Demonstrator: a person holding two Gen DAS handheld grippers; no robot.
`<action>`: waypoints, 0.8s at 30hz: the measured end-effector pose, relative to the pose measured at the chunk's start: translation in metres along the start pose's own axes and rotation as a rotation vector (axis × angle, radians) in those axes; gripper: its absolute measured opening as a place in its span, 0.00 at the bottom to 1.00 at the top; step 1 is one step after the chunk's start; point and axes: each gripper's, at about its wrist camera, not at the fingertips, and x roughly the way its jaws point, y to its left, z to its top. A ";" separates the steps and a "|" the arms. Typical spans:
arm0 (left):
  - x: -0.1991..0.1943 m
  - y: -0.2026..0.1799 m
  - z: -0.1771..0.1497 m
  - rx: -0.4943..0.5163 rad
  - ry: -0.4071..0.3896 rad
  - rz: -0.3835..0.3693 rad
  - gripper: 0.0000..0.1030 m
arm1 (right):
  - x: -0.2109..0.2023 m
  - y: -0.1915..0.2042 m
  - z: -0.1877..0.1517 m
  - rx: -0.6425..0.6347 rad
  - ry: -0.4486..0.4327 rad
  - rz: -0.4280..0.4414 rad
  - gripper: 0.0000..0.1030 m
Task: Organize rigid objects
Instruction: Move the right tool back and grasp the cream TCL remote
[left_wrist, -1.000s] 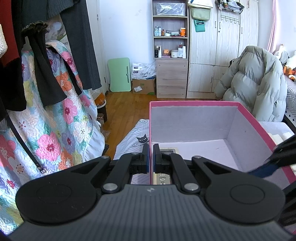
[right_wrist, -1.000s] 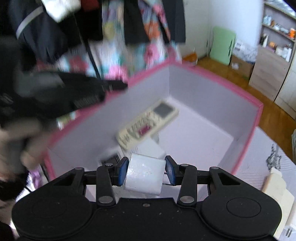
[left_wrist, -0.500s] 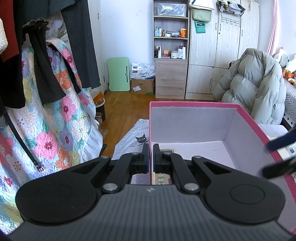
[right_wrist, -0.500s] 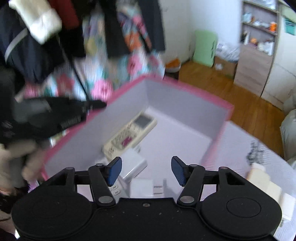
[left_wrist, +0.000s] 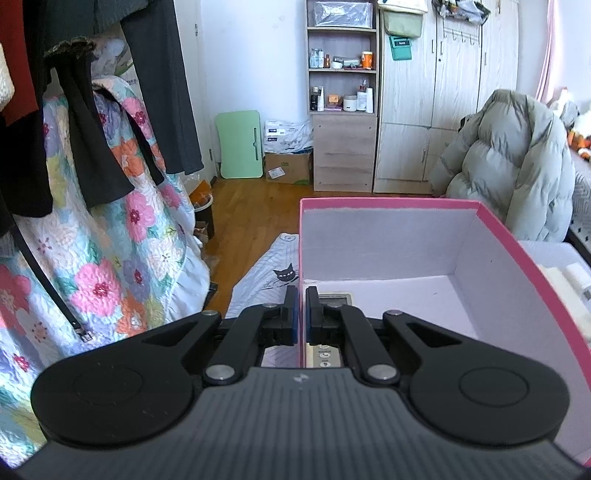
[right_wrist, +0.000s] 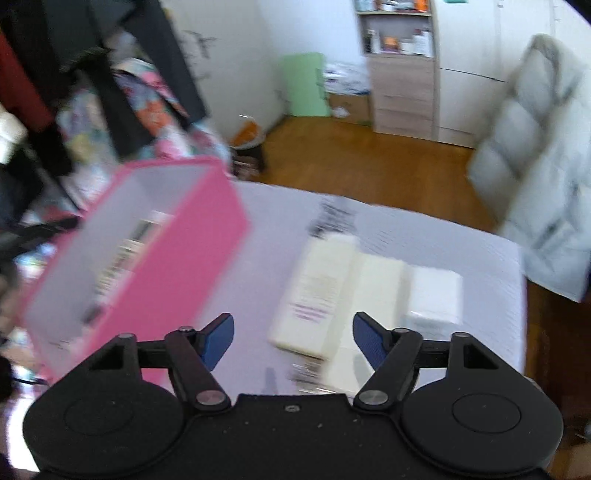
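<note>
The left hand-held gripper (left_wrist: 300, 314) is pinched on the near wall of the pink box (left_wrist: 509, 236), a remote control (left_wrist: 334, 300) inside. The right hand-held gripper (right_wrist: 293, 341) is spread and empty (blurred view) above cream bottles (right_wrist: 317, 291) on the white-covered bed (right_wrist: 461, 240).

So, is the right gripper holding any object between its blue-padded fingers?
No, the right gripper stands wide open and empty, above the cream rectangular boxes on the table.

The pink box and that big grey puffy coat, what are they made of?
The pink box looks like stiff cardboard: thin flat walls, sharp folded corners, matte pink outside and pale lilac paper inside. The puffy coat looks like smooth, slightly shiny fabric stuffed with padding, sewn into fat bulging rows. The filling cannot be seen.
</note>
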 end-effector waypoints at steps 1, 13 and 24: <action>0.000 -0.001 0.000 0.007 0.002 0.006 0.03 | 0.006 -0.006 -0.003 0.004 0.008 -0.028 0.63; -0.003 -0.004 -0.001 0.020 -0.008 0.022 0.03 | 0.050 -0.023 0.008 0.064 -0.012 0.030 0.49; -0.003 -0.001 -0.001 0.010 -0.008 0.001 0.03 | 0.117 0.014 0.051 0.005 0.096 -0.048 0.70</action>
